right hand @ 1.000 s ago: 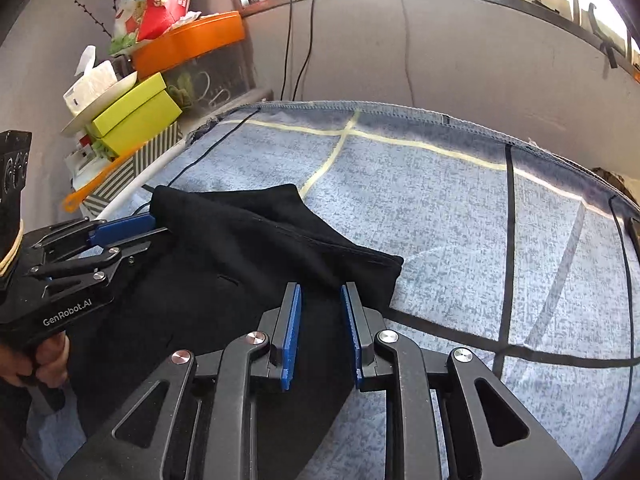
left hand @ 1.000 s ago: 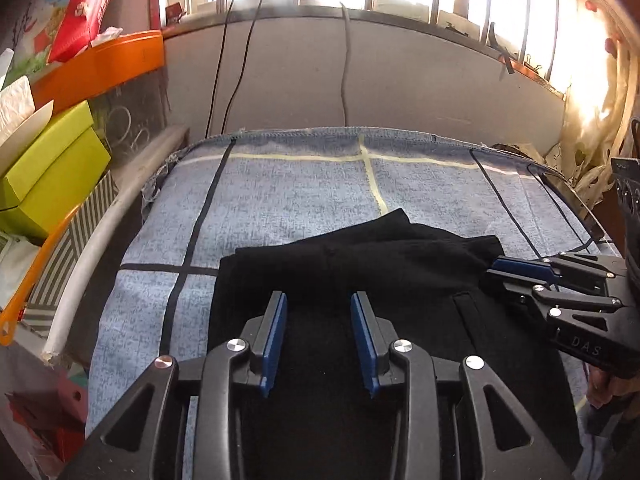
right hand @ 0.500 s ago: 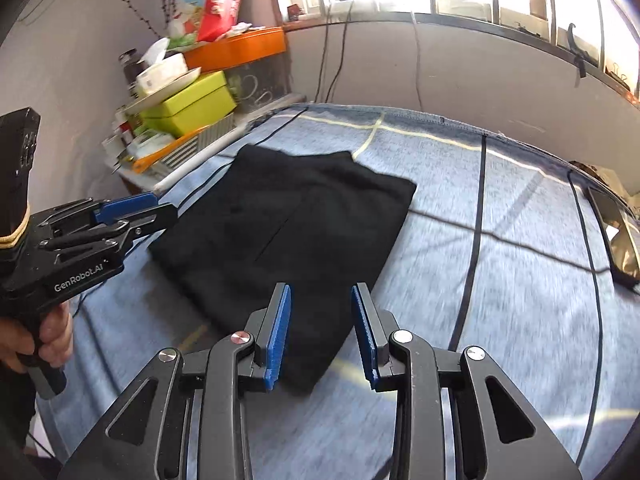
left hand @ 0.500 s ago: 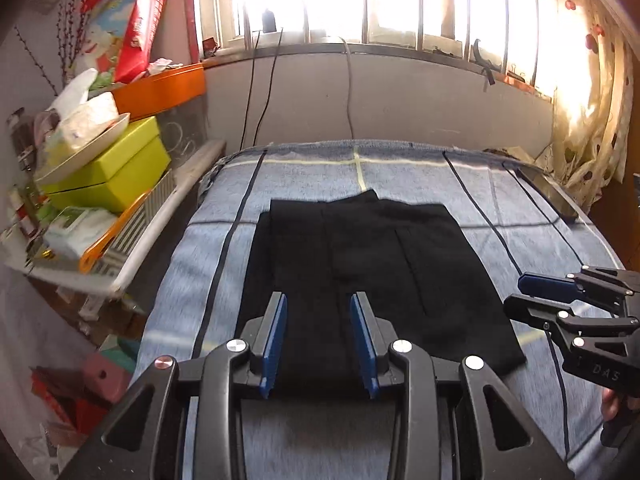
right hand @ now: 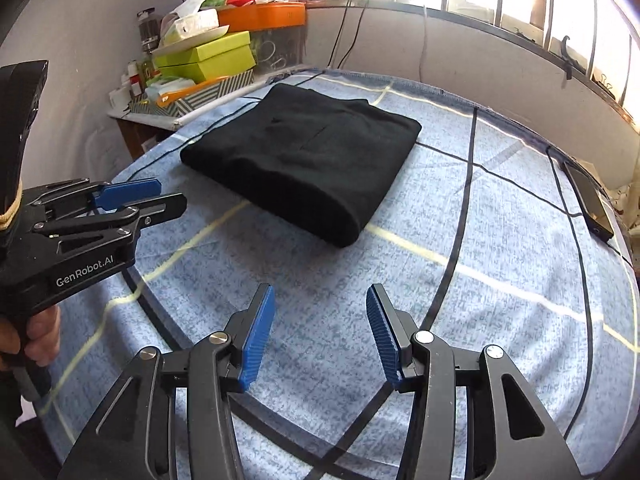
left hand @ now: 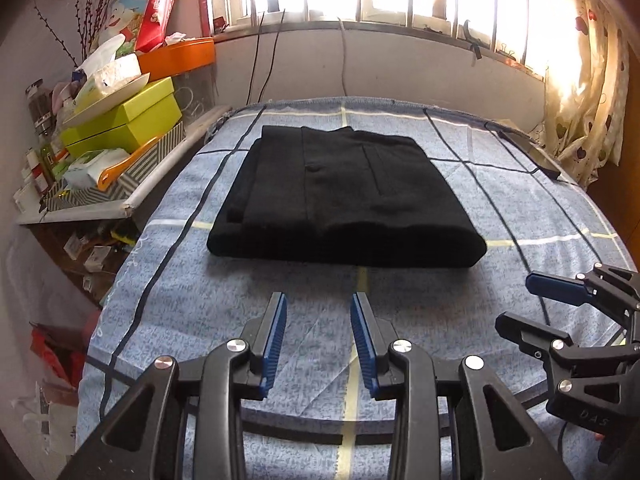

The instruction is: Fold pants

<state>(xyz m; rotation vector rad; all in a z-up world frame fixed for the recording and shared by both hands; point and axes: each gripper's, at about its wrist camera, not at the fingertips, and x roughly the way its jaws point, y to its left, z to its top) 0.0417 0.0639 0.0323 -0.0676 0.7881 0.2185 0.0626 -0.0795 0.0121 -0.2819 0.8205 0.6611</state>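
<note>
Both grippers have pulled back from the pants (left hand: 344, 196), which a second ago lay right under the blue pads; now bare bedspread (left hand: 320, 320) shows between them. The left gripper (left hand: 319, 338) stands partly open and holds nothing. The right gripper (right hand: 321, 330) is empty too, and its jaws are opening. So I judge the folding finished (or nearly). The pants lie as a flat black rectangle in the middle of the bed, with a rounded fold at the near edge; the layers seem even, though the dark cloth hides details.
</note>
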